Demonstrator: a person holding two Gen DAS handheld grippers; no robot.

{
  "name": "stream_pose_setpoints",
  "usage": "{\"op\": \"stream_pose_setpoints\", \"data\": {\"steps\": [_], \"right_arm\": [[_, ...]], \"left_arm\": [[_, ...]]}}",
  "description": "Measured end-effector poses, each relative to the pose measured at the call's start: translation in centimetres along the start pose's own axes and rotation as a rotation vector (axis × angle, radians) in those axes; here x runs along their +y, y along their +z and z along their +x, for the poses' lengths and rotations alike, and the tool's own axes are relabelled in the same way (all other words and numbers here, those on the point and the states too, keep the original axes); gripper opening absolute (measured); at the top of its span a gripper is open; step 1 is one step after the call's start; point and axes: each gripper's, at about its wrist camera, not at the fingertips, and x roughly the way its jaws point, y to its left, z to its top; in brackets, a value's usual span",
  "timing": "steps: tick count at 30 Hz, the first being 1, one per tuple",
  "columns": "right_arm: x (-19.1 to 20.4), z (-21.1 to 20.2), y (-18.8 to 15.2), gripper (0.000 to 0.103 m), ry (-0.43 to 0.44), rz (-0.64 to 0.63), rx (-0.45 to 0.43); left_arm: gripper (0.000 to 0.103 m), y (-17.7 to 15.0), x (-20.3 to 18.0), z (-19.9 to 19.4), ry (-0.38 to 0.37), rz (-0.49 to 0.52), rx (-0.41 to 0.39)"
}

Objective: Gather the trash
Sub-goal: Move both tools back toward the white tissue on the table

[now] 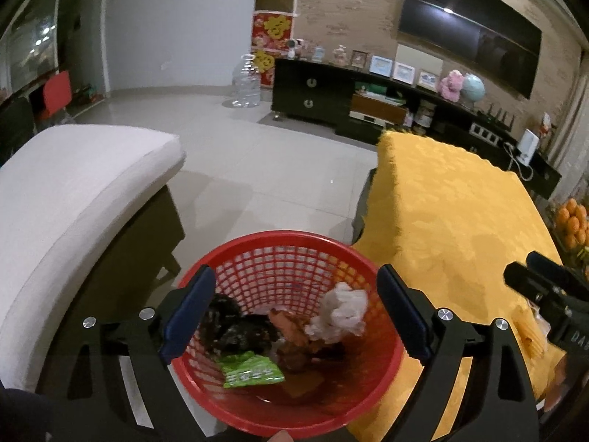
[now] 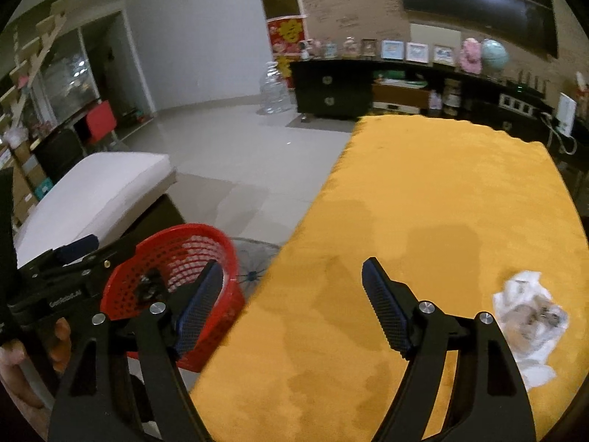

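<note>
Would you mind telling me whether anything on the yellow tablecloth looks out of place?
Yes: a crumpled, stained white tissue lies on the yellow tablecloth, to the right of the open right hand-held gripper, not in the red basket.

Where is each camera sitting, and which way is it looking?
Left wrist view: sits on the left gripper, looking down into the red basket of trash; its open fingers and the right gripper's tip show.
Right wrist view: sits on the right gripper, looking down at the yellow tablecloth and a crumpled tissue; its open fingers, the left gripper and a hand show.
Both share the basket, tablecloth, white cushion and dark cabinet.
</note>
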Motion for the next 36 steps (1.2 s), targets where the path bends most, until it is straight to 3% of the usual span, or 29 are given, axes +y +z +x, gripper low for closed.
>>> {"op": "stream_pose_setpoints", "data": {"steps": [18, 26, 36], "right_arm": [[-12.9, -6.4, -3.1, 0.075, -0.262, 0.223, -0.053], [-16.1, -7.9, -4.4, 0.075, -0.345, 0.277, -0.058], [-19.4, -9.6, -5.4, 0.075, -0.355, 0.4, -0.077]], "left_arm": [[0.086, -1.5, -9.8, -0.2, -0.142, 0.179, 0.01], [0.086, -3.9, -16.3, 0.7, -0.233, 0.297, 0.075], [0.086, -6.4, -25.0, 2.4, -0.365, 0.36, 0.193]]}}
